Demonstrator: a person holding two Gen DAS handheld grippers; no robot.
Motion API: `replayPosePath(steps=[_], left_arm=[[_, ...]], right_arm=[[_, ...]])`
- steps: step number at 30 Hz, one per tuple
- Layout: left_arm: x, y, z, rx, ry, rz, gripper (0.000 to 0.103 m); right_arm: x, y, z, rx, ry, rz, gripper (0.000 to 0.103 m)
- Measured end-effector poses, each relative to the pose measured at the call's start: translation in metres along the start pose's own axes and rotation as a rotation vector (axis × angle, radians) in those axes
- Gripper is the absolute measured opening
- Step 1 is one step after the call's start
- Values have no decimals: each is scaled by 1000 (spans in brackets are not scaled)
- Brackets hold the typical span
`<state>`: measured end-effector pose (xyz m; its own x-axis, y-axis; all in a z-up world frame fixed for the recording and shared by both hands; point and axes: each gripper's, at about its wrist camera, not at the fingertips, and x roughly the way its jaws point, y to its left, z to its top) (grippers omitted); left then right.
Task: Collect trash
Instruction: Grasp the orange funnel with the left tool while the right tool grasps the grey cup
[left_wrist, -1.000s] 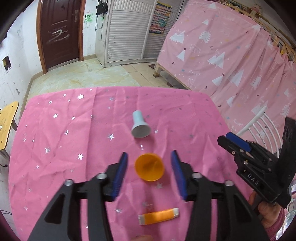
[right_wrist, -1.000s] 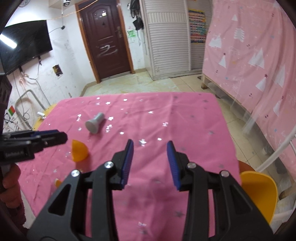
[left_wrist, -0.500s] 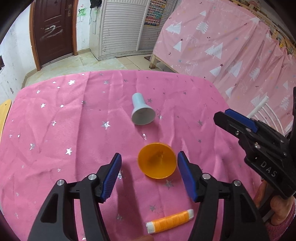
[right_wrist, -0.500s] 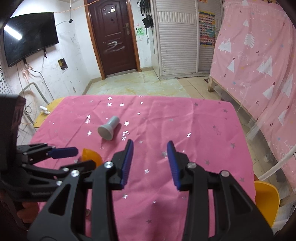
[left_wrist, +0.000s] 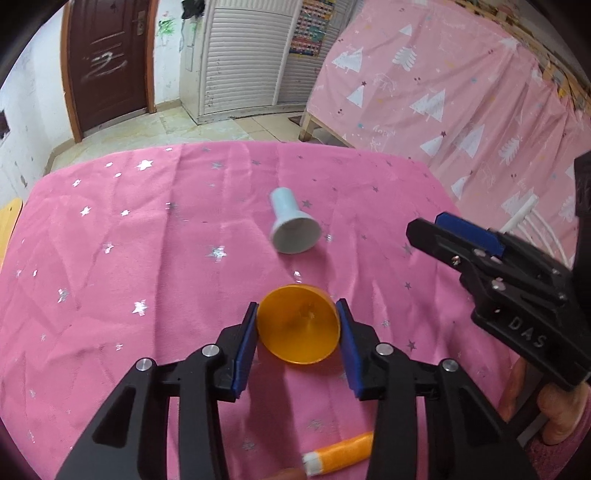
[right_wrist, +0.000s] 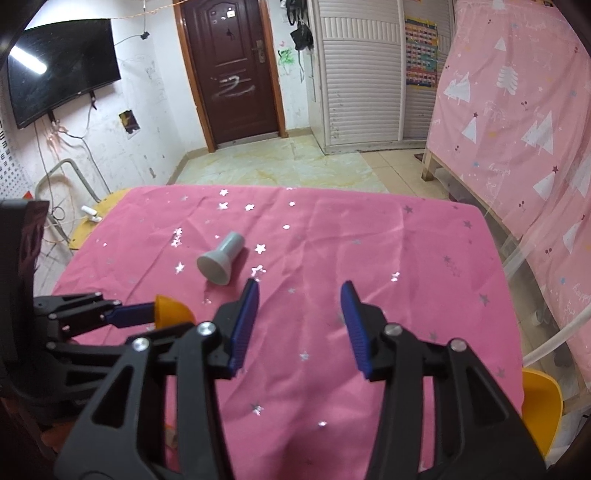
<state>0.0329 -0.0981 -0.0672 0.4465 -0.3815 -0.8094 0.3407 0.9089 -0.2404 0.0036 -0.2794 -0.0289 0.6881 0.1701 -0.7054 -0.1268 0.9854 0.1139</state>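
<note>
An orange plastic cone (left_wrist: 298, 325) lies on the pink starred tablecloth (left_wrist: 110, 295), its wide mouth facing me. My left gripper (left_wrist: 297, 304) is closing on it, and both blue pads touch the rim's sides. The right wrist view shows the same cone (right_wrist: 171, 310) at the left gripper's tip. A grey cone (left_wrist: 291, 227) lies on its side farther back, also visible in the right wrist view (right_wrist: 221, 258). An orange thread spool (left_wrist: 338, 452) lies near the front edge under the left gripper. My right gripper (right_wrist: 300, 286) hovers over bare cloth, its jaws opening with nothing between them.
The right gripper (left_wrist: 436, 229) and the hand holding it fill the right side of the left wrist view. A yellow chair (right_wrist: 539, 398) stands off the table's right edge and a yellow stool (right_wrist: 85, 229) off the far left. Pink curtains hang on the right.
The left gripper came down around the orange cone and its jaws narrowed until the pads met the rim. The right gripper's jaws widened a little and it shifted sideways over the cloth.
</note>
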Motion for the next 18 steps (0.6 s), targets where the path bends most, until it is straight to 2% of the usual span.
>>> replayPosePath(steps=[11, 14, 18], left_arm=[[-30, 48, 2, -104, -74, 42, 33], [-35, 58, 3, -128, -89, 45, 33], [-38, 66, 3, -139, -102, 47, 33]], right_arm=[[29, 38, 14, -69, 47, 53, 45], [36, 48, 17, -89, 58, 60, 57], [48, 58, 22, -108, 75, 54, 58]])
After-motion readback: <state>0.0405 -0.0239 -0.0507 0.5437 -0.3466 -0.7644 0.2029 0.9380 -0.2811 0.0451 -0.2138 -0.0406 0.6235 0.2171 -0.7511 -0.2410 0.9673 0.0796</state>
